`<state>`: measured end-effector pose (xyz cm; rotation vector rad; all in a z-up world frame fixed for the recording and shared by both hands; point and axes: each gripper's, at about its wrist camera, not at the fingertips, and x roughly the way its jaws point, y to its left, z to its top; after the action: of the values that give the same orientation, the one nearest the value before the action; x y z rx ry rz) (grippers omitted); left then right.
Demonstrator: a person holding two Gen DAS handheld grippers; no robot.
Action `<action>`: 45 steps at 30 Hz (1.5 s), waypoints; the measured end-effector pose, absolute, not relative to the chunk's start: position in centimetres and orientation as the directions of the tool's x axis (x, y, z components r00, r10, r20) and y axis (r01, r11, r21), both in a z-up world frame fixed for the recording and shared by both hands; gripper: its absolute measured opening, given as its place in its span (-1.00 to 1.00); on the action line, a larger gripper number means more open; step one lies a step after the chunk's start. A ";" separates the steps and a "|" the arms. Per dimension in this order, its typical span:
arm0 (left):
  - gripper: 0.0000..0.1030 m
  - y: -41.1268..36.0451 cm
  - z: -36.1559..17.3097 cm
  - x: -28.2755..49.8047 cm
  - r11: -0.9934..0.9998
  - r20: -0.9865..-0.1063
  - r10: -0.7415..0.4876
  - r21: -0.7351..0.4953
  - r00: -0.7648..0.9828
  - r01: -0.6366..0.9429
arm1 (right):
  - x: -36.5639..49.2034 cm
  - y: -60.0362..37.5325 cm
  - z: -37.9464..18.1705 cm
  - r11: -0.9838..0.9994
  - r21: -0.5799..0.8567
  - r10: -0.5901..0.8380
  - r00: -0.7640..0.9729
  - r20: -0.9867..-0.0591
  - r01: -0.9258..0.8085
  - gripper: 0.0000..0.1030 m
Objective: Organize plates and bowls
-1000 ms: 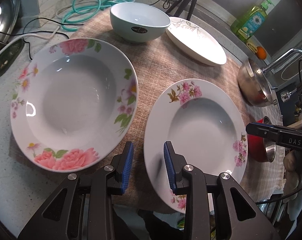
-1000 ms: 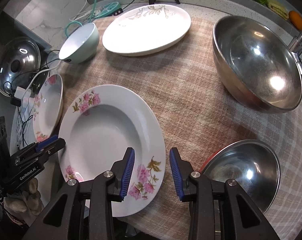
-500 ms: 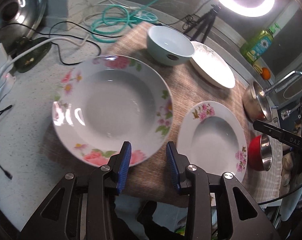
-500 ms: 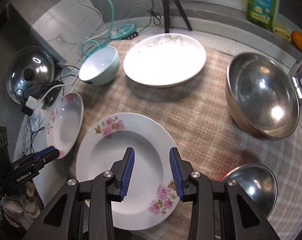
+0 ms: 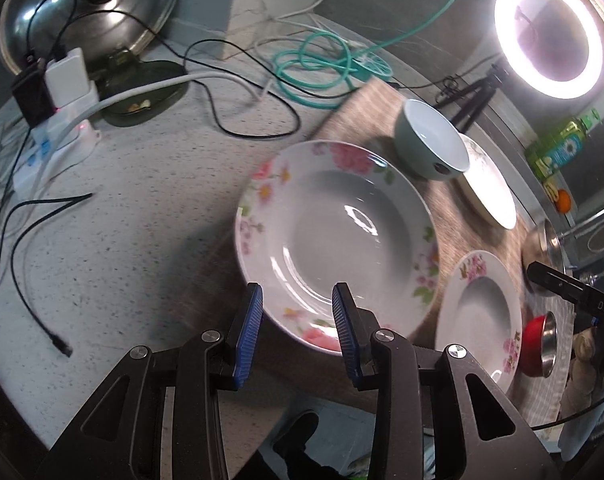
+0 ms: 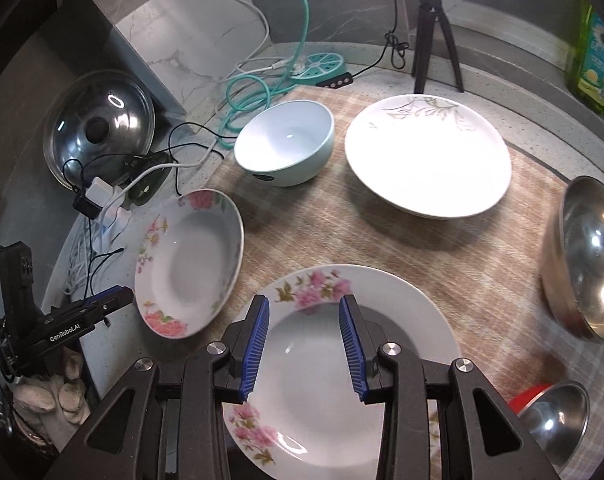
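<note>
A large deep plate with pink flowers [image 5: 334, 240] lies at the left edge of the checked cloth. My left gripper [image 5: 298, 320] hovers open above its near rim, touching nothing. To its right lies a smaller flowered deep plate [image 6: 342, 372], and my right gripper [image 6: 304, 340] hangs open over its well, empty. A mint bowl [image 6: 286, 144] and a white plate with a leaf print [image 6: 426, 156] stand at the back. In the right wrist view the large plate [image 6: 190, 264] shows at left with the left gripper [image 6: 102, 304] beside it.
A big steel bowl [image 6: 582, 260] and a small steel bowl with a red outside [image 6: 554, 416] stand at the right. A pot lid [image 5: 90, 12], a power strip [image 5: 58, 136], loose cables [image 5: 326, 64] and a tripod [image 6: 434, 32] crowd the counter at left and back.
Both grippers have drawn back and up. The left one went from the gap between the two flowered plates to over the large plate's rim. The right one now sits over its plate's well.
</note>
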<state>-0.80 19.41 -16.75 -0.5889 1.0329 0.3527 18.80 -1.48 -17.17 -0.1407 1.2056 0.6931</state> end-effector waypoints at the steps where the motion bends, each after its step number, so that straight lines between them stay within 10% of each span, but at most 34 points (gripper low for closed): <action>1: -0.33 19.8 -16.9 -0.9 0.788 -0.880 0.004 -0.290 0.475 -0.543 | 19.0 -0.9 -17.5 0.785 0.275 0.427 0.163 -0.889 -0.555 -0.36; 24: -0.33 25.1 -19.8 1.0 0.772 -0.892 -0.079 -0.337 0.445 -0.540 | 22.5 7.0 -24.1 0.821 0.370 0.418 0.017 -0.908 -0.434 -0.36; 28: -0.33 25.0 -20.2 1.5 0.780 -0.892 -0.090 -0.340 0.443 -0.526 | 22.7 7.4 -24.7 0.822 0.373 0.414 0.001 -0.910 -0.431 -0.66; 36: -0.74 24.8 -20.4 2.6 0.794 -0.887 -0.112 -0.351 0.448 -0.496 | 22.7 8.2 -24.8 0.817 0.372 0.410 -0.011 -0.912 -0.441 -0.82; 45: -0.74 24.7 -20.4 2.9 0.798 -0.888 -0.100 -0.341 0.449 -0.497 | 22.6 8.5 -24.8 0.823 0.356 0.395 -0.004 -0.919 -0.442 -0.82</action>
<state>2.92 24.67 -20.36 -0.6279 1.0944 0.2668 22.63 8.54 -24.76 -0.0407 1.4305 0.6593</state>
